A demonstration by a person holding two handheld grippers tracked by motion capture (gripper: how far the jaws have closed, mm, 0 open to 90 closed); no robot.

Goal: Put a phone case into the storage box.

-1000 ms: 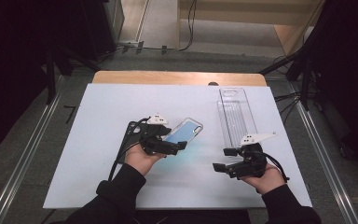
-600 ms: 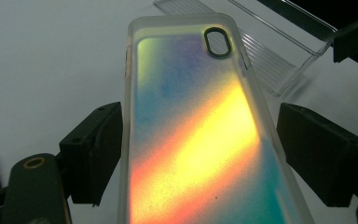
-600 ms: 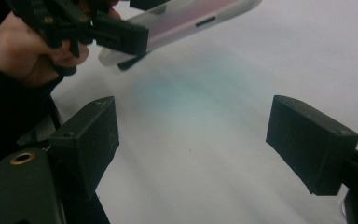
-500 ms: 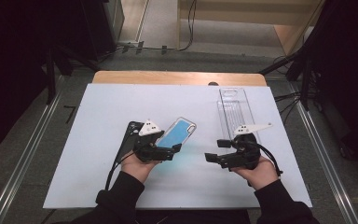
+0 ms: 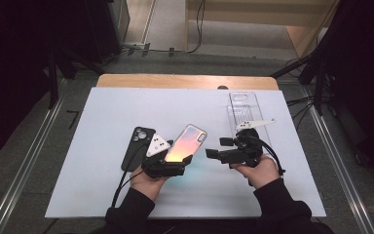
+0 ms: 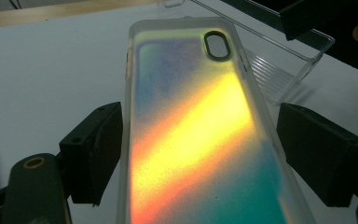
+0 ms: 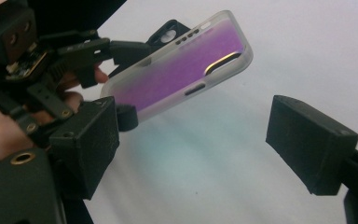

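Left claw (image 5: 175, 163) clamped on the lower end of the phone case (image 5: 186, 142), jaws spread wide to span its width; in the left gripper view a black pad sits against each long edge, though the right-hand pad may stand a hair off the rim. Case lifted clear of the bench (image 5: 102, 117), tilted, iridescent back facing up toward the high camera. Long axis runs from the claw up and away, slanting to the right in the high view; camera cutout (image 6: 217, 45) at the far, raised end. In the right gripper view the case reads purple, held out over bare bench surface. Right claw (image 5: 213, 153) released, jaws wide with nothing between them, pointing left toward the case and stopping just short of its lower right edge. Dark phone (image 5: 137, 147) lies flat on the bench just left of the left claw, camera end away from the person. Clear plastic tray (image 5: 244, 109) lies lengthwise beyond the right hand (image 5: 262, 171), near the bench's far right edge. Wide open bench to the left and far side of the case; near edge close under both forearms.
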